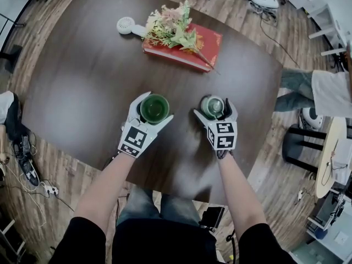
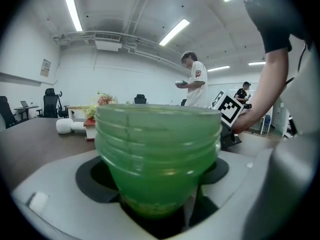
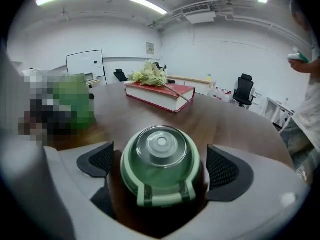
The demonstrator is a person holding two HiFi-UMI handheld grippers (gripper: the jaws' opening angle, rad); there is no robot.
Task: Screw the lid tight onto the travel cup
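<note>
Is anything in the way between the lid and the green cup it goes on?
Nothing I can see. The lid sits on the table right of the cup; only bare tabletop and the jaws around each lie between. The cup's mouth is open. The book lies farther back.

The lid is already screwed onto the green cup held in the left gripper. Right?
No: the lid lies on the table between the open jaws of the right gripper, as the right gripper view shows. The left gripper does hold the green cup.
</note>
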